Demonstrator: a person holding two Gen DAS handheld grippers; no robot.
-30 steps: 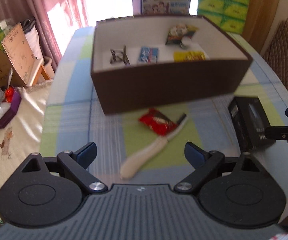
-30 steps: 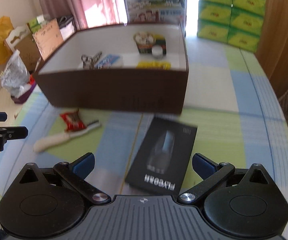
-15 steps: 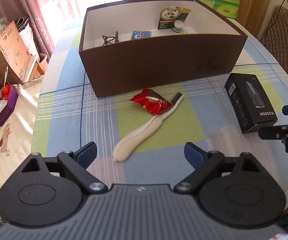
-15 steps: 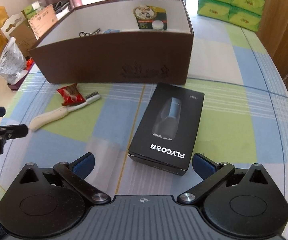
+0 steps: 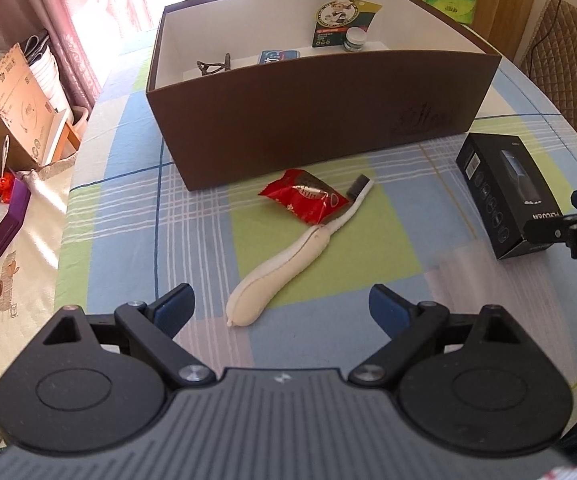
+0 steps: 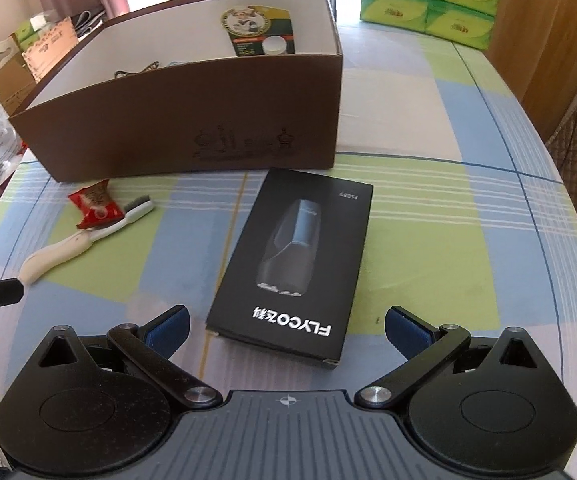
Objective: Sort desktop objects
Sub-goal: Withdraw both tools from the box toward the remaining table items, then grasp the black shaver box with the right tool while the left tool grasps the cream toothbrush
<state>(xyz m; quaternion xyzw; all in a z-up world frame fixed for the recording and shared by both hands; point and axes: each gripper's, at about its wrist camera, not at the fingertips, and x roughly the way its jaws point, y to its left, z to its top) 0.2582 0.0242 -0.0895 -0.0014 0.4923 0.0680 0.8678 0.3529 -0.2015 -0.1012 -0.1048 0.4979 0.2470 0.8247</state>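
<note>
A cream-handled brush [image 5: 288, 258] lies slantwise on the checked tablecloth, its bristle end beside a red snack packet [image 5: 303, 202]. My left gripper [image 5: 282, 307] hangs open just short of the brush handle, nothing between its fingers. A black shaver box [image 6: 294, 264] lies flat ahead of my right gripper [image 6: 286, 326], which is open with the box's near end between its wide-spread pads, not touching. Behind both stands a brown storage box [image 5: 328, 120] holding a clip, a blue card, a green packet and a small jar. The shaver box [image 5: 506, 196] shows at right in the left wrist view.
The brush [image 6: 84, 242] and packet [image 6: 96, 204] sit left of the shaver box in the right wrist view. Green tissue packs [image 6: 428, 0] stand at the table's far end. A chair [image 5: 568, 64] is at the right, cardboard boxes and bags [image 5: 16, 92] off the table's left edge.
Both grippers have come down closer to the table; the brush and the shaver box look larger and nearer. Nothing on the table has moved.
</note>
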